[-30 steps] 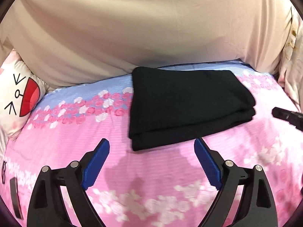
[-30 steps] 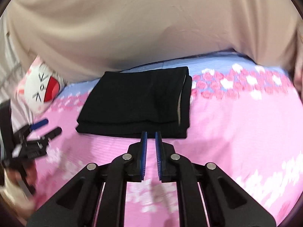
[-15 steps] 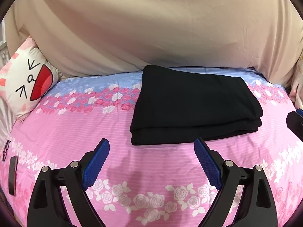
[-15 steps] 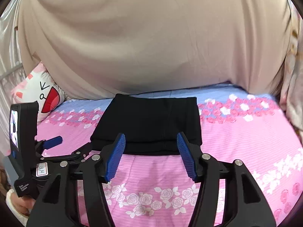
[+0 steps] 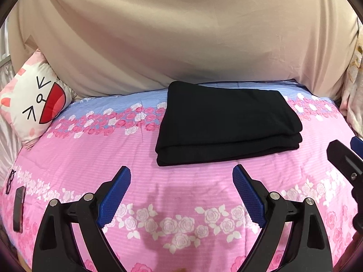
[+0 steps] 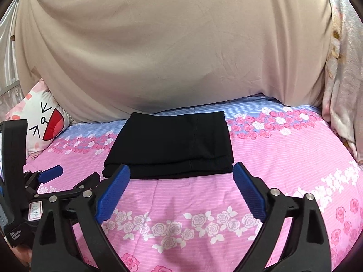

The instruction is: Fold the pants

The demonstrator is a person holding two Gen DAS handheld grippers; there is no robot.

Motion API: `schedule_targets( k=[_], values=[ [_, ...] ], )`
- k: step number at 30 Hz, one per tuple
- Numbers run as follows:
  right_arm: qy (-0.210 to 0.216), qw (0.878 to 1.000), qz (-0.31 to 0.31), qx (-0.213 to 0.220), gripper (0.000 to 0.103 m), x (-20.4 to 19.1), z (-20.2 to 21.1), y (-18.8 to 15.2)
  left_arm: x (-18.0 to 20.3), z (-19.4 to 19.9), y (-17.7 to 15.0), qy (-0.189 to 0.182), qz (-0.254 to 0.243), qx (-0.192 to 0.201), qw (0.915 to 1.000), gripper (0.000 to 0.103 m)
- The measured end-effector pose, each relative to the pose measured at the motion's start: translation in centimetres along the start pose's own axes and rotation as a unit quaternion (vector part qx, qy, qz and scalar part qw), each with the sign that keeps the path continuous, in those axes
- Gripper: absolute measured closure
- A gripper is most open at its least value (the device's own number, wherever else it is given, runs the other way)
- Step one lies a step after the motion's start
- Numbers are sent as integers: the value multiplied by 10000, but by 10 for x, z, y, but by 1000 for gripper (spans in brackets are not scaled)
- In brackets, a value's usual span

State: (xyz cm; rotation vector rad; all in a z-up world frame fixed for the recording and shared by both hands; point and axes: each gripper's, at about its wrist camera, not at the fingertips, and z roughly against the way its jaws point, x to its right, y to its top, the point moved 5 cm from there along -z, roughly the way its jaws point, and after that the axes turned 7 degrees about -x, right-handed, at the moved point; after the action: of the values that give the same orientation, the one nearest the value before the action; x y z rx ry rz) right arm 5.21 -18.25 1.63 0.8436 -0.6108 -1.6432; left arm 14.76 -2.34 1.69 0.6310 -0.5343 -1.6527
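Note:
The black pants lie folded into a thick rectangle at the far middle of the pink rose-print bedspread. My left gripper is open just short of their near edge, nothing between its blue pads. In the right wrist view the pants lie straight ahead. My right gripper has its jaws opening wide, its tips near the fold's front edge, with nothing held. Each gripper shows in the other's view: the left gripper at the left edge, the right gripper at the right edge.
A beige cloth hangs like a wall behind the bed. A white cat-face pillow leans at the far left. A dark phone and glasses lie near the left edge. A pale floral blanket hangs on the right.
My right gripper went from shut to wide open and drew back from the pants' front edge while tilting up. The left gripper stayed open and drifted slightly. The pants lie still.

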Motion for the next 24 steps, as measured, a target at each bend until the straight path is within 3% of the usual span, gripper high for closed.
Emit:
schedule_targets(
  k=[8,24],
  values=[
    [-240,9996,119,-12,9,-10,0,-9,0,1,-10,-10,-8,-30,10000,14],
    [-286,9993,202,-105,7,-22,-7,-11,-9,-4,-18,-2,20,-127,9999,14]
  ],
)
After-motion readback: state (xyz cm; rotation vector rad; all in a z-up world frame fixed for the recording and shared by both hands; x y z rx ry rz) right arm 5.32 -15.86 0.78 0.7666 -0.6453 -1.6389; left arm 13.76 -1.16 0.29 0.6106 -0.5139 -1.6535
